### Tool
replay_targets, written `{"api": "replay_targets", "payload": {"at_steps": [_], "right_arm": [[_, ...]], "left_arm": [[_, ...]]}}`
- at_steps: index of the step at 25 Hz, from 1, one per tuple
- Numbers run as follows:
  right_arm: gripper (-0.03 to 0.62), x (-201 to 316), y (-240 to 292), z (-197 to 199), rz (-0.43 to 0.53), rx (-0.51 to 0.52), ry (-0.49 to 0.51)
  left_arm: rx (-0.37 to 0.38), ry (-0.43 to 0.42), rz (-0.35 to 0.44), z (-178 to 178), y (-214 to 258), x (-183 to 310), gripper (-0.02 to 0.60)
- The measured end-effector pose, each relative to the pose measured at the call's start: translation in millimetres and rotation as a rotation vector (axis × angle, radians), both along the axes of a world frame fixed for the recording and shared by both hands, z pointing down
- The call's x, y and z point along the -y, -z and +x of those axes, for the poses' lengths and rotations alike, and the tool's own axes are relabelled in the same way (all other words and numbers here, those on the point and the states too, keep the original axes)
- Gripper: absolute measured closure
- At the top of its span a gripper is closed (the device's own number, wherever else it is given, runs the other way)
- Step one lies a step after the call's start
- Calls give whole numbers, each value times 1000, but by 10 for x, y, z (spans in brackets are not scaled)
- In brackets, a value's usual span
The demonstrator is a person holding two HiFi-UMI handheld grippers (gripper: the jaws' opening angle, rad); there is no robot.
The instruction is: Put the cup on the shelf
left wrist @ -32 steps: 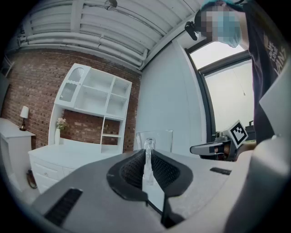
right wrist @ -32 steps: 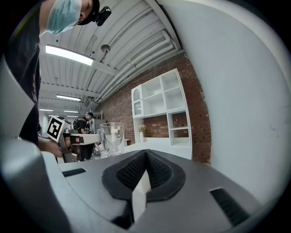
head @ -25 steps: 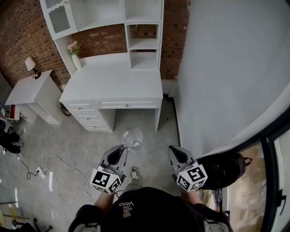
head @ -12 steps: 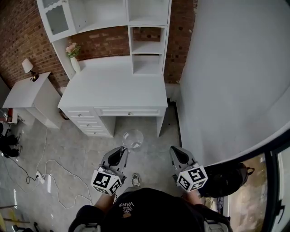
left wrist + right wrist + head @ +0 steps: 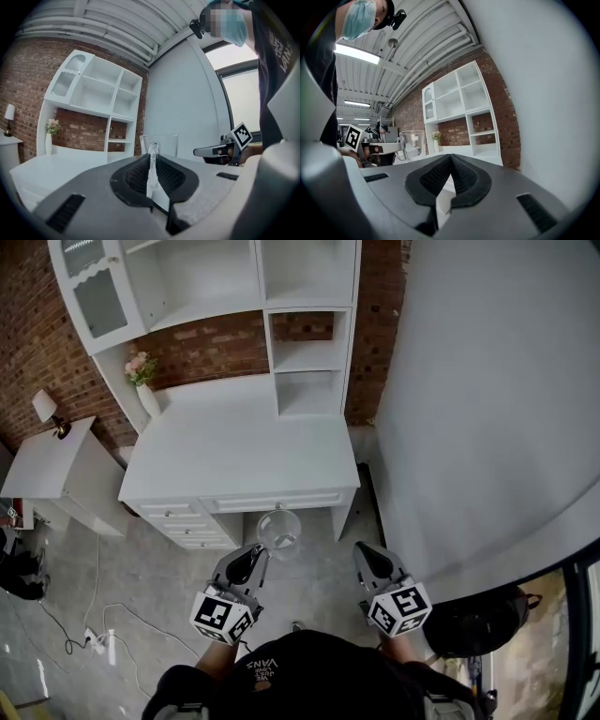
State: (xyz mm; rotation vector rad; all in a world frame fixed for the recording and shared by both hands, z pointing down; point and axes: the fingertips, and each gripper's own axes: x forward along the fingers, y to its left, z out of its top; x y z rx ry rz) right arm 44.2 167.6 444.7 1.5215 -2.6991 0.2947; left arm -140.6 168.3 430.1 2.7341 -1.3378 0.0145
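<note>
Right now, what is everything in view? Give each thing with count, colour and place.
glass cup: one, clear, held over the floor at the desk's front edge
desk: one, white, with drawers, against the brick wall
shelf unit: one, white, open compartments, on the desk's back
vase of flowers: one, white with pink blooms, desk's back left corner
side table: one, white, left of the desk
lamp: one, white shade, on the side table
cables: several, white and dark, floor at left
bag: one, black, floor at right
left gripper: shut on the glass cup's rim
right gripper: shut, empty
</note>
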Motion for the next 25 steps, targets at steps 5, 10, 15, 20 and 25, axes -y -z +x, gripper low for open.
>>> {"api": "replay_targets", "payload": {"at_steps": [5,10,15,20,25], "right_arm": [[594,279,7,-139,-8,0,-38],[594,546,-85,-113,-48,-11,-58],[595,999,-181,-80,-52,-2,-46],[595,1525,-187,-24,-46,6,-20],[594,2068,-149,103,-35,9,15]], "left_arm": [[-3,-32,-4,-167,-10,392,554],[-20,-30,-31,-192,-102,721,554],[-10,-13,-51,-164,-251,1121,554],[-2,11,-54,-72,-274,1581,554],[-2,34,-32,126,-164,2117,554]]}}
